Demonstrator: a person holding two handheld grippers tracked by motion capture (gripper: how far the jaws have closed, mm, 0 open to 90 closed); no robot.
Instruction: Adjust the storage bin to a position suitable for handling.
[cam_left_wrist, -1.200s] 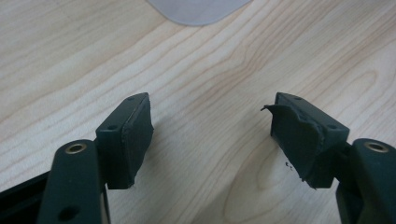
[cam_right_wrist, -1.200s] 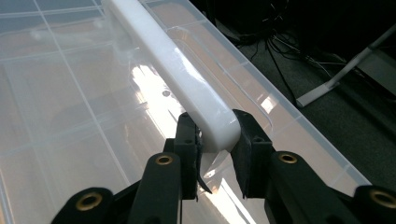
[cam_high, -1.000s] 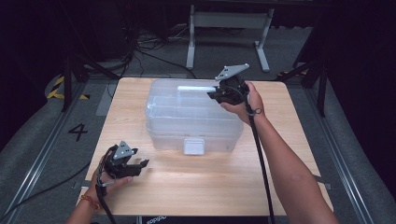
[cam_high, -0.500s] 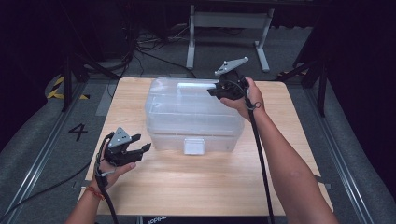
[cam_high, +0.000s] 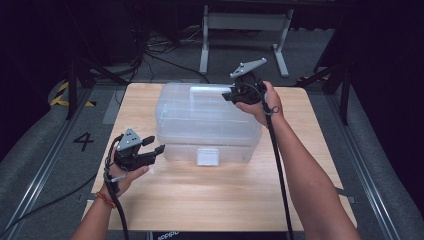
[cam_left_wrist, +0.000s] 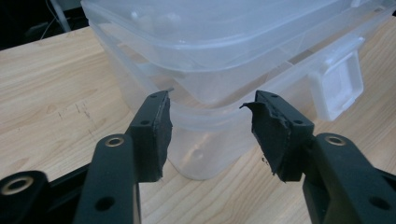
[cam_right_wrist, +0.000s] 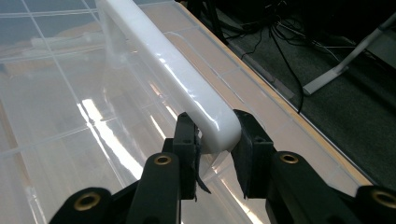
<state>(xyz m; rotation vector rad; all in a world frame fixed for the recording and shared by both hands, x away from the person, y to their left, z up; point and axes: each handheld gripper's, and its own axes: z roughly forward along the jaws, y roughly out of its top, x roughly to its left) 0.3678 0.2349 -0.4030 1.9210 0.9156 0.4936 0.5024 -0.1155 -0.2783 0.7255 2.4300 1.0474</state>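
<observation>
While the right gripper (cam_right_wrist: 212, 140) clamps the box's rim (cam_right_wrist: 187, 88), the left gripper (cam_left_wrist: 210, 130) – jaws half-spread, just been closing, holding nothing – faces the box (cam_left_wrist: 224, 60) corner.

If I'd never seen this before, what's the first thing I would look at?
Probably the big see-through plastic box in the middle of the wooden table. Next, the right gripper pinching the white rim of its lid at the far right corner. The left gripper hovers by the box's near left corner, jaws apart, with nothing between them; they have just been closing.
</observation>
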